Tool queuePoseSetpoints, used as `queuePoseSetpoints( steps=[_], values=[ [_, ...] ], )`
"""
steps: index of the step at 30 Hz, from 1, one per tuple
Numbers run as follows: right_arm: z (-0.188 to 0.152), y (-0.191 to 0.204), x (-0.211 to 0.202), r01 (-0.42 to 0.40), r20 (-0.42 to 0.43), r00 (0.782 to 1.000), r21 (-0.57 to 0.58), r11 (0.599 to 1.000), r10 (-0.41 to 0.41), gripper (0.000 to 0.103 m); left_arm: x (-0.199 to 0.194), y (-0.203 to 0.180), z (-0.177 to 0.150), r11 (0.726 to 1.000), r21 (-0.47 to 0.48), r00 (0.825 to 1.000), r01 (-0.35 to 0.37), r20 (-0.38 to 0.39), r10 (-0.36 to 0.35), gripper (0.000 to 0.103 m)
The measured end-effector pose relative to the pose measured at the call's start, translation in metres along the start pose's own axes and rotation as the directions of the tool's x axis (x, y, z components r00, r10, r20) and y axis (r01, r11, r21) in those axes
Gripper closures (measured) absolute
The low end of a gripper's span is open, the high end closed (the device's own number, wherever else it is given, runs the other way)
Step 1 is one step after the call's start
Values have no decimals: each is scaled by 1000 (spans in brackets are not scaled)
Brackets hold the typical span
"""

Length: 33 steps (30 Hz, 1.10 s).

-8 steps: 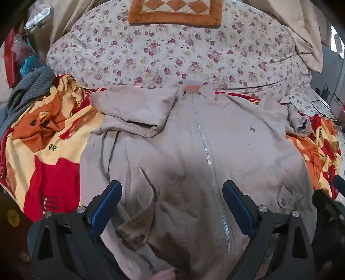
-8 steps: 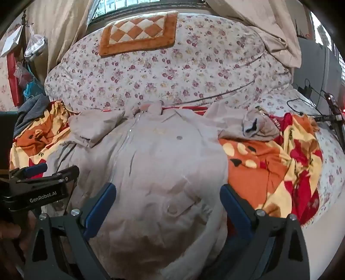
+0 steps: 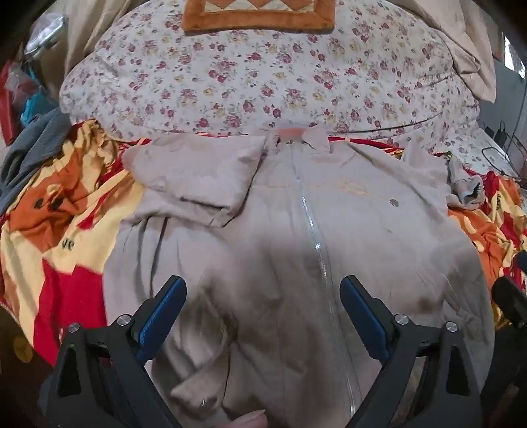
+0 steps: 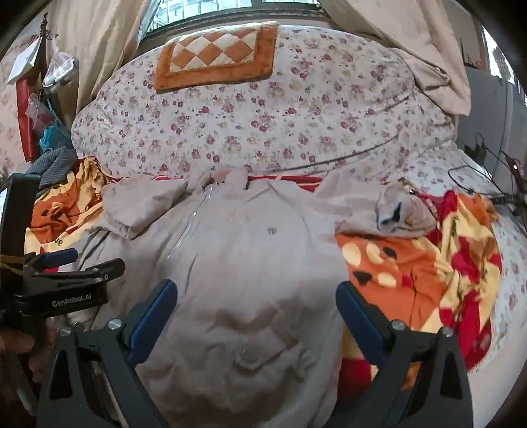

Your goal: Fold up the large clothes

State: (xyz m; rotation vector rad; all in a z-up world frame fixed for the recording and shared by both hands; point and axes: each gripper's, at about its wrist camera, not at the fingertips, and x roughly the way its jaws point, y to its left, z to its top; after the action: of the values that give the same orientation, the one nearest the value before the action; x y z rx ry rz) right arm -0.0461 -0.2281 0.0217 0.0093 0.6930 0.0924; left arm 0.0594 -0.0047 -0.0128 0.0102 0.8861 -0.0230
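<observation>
1. The bed [image 4: 500,250] has a floral sheet, bare on the right.
2. A red, orange and yellow blanket [image 3: 49,230] is spread over the near part, with the beige jacket [image 3: 296,250] laid flat on it, zip up.
3. A big floral duvet [image 4: 263,125] is heaped at the far end.
4. Grey cloth [image 3: 29,148] is bunched at the left edge.

Jacket [image 3: 296,263] hem — cut off by the bottom edge in both wrist views. Near half of it blurred. Orange checked mat [image 3: 260,16] cropped at the top, left view. Embroidery on the chest [image 4: 240,215] — too faint to read.
</observation>
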Motion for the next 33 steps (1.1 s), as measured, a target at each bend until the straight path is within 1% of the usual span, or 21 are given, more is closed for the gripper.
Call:
queuePoseSetpoints(
  steps=[1, 6, 8, 10, 11, 13, 14, 15, 17, 21, 23, 24, 27, 33],
  values=[
    [27, -11, 31, 0, -11, 1000, -28, 1000, 0, 4, 4, -2, 4, 1000, 13, 1000, -1, 2, 1, 12],
    [51, -14, 57, -3, -20, 1000, -37, 999, 2, 4, 17, -10, 21, 998, 63, 999, 1, 41, -4, 12],
    [46, -12, 71, 12, -21, 1000, -38, 999, -12, 4, 26, -10, 23, 997, 73, 998, 27, 54, -31, 12],
    [36, -14, 79, 37, -25, 999, -18, 999, -38, 4, 39, -8, 16, 997, 72, 998, 17, 52, -21, 12],
    [33, -13, 80, 50, -31, 998, -5, 999, -50, 4, 46, -6, 14, 998, 62, 999, 14, 31, -16, 12],
    [31, -9, 77, 35, -3, 999, -27, 999, -35, 4, 63, -2, 10, 999, 34, 999, 29, -40, -27, 12],
    [30, -6, 76, 41, 13, 999, -37, 998, -41, 4, 67, -2, 8, 999, 25, 998, 24, -56, -23, 12],
    [28, -2, 76, 56, 26, 998, -48, 997, -55, 4, 69, -1, 7, 1000, 23, 998, 17, -55, -16, 12],
    [27, 1, 79, 67, 21, 998, -49, 997, -66, 4, 68, -3, 4, 999, 31, 999, 22, -42, -21, 12],
    [24, -6, 90, 25, -36, 999, 24, 999, -24, 4, 67, -3, 2, 999, 26, 999, 32, -38, -31, 12],
    [22, -12, 96, 27, -65, 998, 63, 998, -22, 4, 67, -5, 2, 999, 20, 999, 34, -41, -33, 12],
    [21, -14, 98, 32, -75, 997, 78, 996, -26, 4, 68, 0, 0, 999, 17, 998, 38, -41, -37, 12],
    [20, -16, 98, 42, -74, 997, 89, 995, -36, 4, 65, -1, 0, 999, 23, 999, 33, -29, -32, 12],
    [20, -12, 93, 47, -62, 997, 71, 996, -43, 4, 63, -2, -3, 999, 20, 999, 28, -24, -28, 12]
  ],
)
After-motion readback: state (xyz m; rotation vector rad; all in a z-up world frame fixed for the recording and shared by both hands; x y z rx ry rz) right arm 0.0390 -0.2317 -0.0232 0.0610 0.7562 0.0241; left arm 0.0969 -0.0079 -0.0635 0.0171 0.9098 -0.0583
